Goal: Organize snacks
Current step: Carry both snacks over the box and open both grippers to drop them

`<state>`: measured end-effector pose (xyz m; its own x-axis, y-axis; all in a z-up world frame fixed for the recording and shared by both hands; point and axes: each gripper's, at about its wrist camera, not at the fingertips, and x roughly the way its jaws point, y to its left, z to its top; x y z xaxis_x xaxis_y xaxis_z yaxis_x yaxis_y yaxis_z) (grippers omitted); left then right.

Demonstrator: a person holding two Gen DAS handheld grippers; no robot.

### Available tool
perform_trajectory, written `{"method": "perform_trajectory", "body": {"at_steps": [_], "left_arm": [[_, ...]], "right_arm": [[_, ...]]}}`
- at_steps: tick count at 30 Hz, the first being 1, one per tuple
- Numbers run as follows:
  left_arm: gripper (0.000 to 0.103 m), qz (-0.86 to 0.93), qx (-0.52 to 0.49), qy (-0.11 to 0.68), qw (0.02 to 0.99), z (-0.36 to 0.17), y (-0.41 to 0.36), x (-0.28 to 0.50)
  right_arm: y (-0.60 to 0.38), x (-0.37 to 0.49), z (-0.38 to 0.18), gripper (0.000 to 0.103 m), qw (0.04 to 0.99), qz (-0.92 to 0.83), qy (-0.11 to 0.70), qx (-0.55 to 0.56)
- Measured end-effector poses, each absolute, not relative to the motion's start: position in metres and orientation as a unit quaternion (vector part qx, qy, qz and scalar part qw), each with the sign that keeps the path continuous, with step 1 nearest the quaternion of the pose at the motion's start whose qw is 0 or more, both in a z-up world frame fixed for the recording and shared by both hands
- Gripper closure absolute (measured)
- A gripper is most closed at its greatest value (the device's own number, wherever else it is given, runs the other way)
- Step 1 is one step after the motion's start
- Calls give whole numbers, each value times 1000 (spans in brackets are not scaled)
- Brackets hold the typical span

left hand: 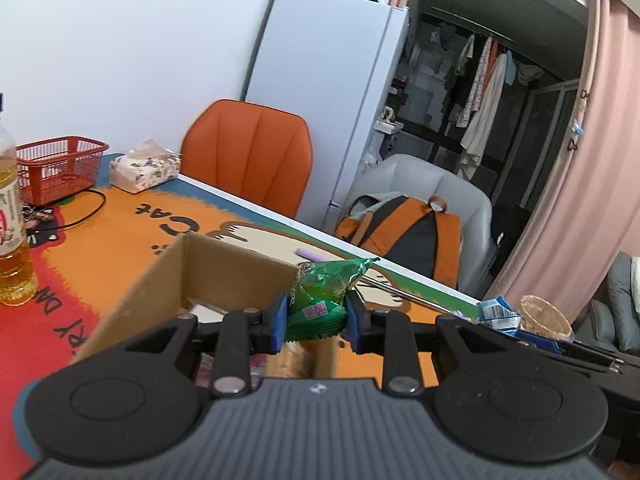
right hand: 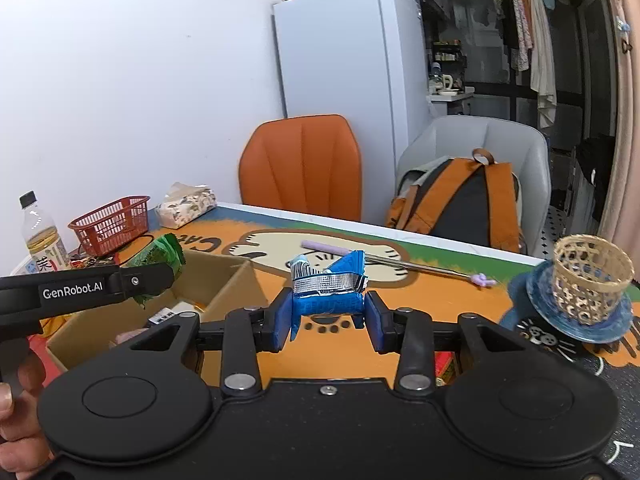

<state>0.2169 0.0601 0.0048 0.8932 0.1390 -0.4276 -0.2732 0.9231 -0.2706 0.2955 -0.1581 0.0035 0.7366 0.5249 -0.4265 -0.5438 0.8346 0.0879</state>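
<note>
My left gripper (left hand: 316, 322) is shut on a green snack packet (left hand: 320, 296), held above the near right corner of an open cardboard box (left hand: 224, 264). From the right wrist view the same green packet (right hand: 162, 258) hangs over the divided cardboard box (right hand: 224, 284), where a few items lie inside. My right gripper (right hand: 328, 320) is shut on a blue and silver snack packet (right hand: 326, 292), raised over the orange cat-print table mat (right hand: 352, 356), to the right of the box. That blue packet (left hand: 496, 312) shows at the right edge of the left wrist view.
A red plastic basket (right hand: 110, 226), a tissue pack (right hand: 186, 204) and a tea bottle (right hand: 42, 240) stand at the far left. A woven cup on a blue dish (right hand: 588, 288) sits at the right. A metal straw with purple tip (right hand: 420, 266) lies mid-table. Orange chair (right hand: 302, 168) and backpack (right hand: 460, 204) stand behind.
</note>
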Motion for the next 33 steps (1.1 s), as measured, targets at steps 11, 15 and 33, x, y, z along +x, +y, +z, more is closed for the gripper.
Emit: {"method": "perform_trajectory", "body": {"at_steps": [11,15,33], "left_arm": [[74,122,-189,206,952,3,107,212],[74,123,-193,214,950,-1,120,216],[71,137,-204,231,941,-20,142,232]], "right_arm": [[-119,290,10,64,925,309,218,-32],[-105,290,9,64,922,318,217,-35],[-67,311,3,64,910,342,230,-37]]}}
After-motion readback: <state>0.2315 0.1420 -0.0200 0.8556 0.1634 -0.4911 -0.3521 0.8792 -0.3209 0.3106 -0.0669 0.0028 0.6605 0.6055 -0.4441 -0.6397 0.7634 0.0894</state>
